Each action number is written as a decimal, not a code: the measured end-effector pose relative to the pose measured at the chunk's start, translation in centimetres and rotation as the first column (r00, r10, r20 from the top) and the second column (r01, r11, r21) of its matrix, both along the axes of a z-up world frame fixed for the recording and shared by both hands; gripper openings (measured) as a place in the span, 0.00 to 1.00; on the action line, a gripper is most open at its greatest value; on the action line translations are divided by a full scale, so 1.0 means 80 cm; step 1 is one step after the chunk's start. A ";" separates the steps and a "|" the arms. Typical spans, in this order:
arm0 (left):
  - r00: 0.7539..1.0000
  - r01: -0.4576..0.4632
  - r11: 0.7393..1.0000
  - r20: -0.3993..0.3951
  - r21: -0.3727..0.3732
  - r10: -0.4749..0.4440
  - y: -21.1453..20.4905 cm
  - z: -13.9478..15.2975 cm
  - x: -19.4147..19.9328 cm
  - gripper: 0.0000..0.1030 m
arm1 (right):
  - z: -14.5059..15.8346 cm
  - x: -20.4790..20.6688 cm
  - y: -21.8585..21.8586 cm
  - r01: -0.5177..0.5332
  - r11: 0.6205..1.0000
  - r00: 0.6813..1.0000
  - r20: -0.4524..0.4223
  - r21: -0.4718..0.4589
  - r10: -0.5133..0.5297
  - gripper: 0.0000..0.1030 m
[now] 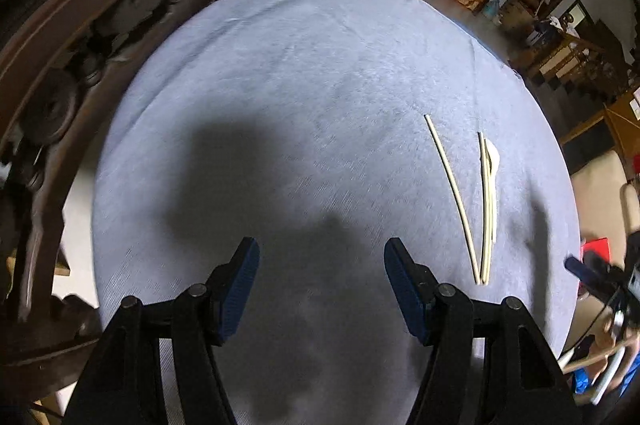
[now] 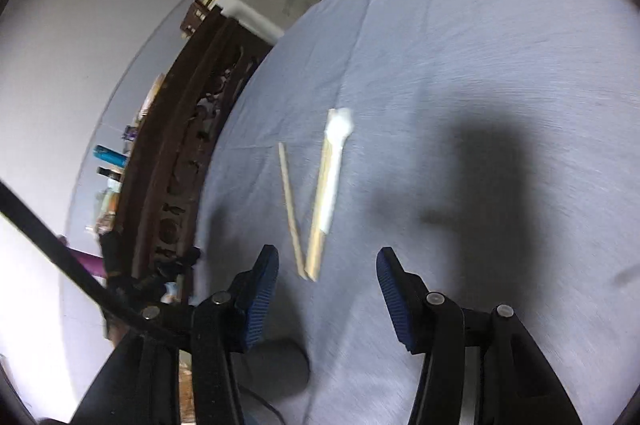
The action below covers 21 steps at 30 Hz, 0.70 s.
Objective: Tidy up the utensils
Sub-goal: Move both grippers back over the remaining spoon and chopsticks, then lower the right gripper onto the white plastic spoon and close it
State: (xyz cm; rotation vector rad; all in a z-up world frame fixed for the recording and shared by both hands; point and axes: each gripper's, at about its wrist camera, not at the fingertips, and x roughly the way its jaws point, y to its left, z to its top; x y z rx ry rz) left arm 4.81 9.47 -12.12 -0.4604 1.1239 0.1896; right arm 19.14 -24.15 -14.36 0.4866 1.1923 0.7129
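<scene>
- Pale blue cloth [image 1: 320, 85] covers my round table, with a dark carved wooden frame [image 1: 80, 37] beside it.
- Loose chopstick [image 1: 452, 197] lies on the cloth — angled away from a second chopstick [image 1: 485, 209] resting against a white spoon [image 1: 494, 165], near ends almost meeting.
- My left gripper [image 1: 322, 289] hangs released, nothing between its pads.
- My right gripper [image 2: 327, 295] is spread too, above the chopsticks' near ends — holding nothing.

Matt woven cloth [image 1: 320, 73], pale smooth chopsticks [image 1: 452, 185], dark carved wood frame [image 1: 80, 25]
</scene>
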 end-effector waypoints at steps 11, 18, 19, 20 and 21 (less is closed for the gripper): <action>0.999 -0.003 1.000 -0.037 -0.008 0.003 0.001 -0.023 0.053 0.64 | -0.059 0.110 0.095 -0.024 0.979 0.988 -0.143 0.201 0.053 0.53; 0.999 -0.005 1.000 -0.041 -0.012 0.005 -0.001 -0.027 0.064 0.64 | -0.087 0.136 0.109 0.020 0.987 0.980 -0.197 0.157 0.011 0.53; 0.999 -0.004 1.000 -0.040 -0.010 0.003 -0.002 -0.028 0.065 0.64 | -0.092 0.139 0.108 0.029 0.989 0.977 -0.212 0.142 0.001 0.54; 0.999 -0.001 1.000 -0.040 -0.010 0.001 -0.003 -0.028 0.066 0.64 | -0.098 0.141 0.105 0.039 0.988 0.973 -0.232 0.148 -0.004 0.52; 0.999 0.002 1.000 -0.040 -0.011 -0.002 -0.004 -0.028 0.067 0.64 | -0.099 0.141 0.102 0.046 0.986 0.971 -0.237 0.160 -0.006 0.52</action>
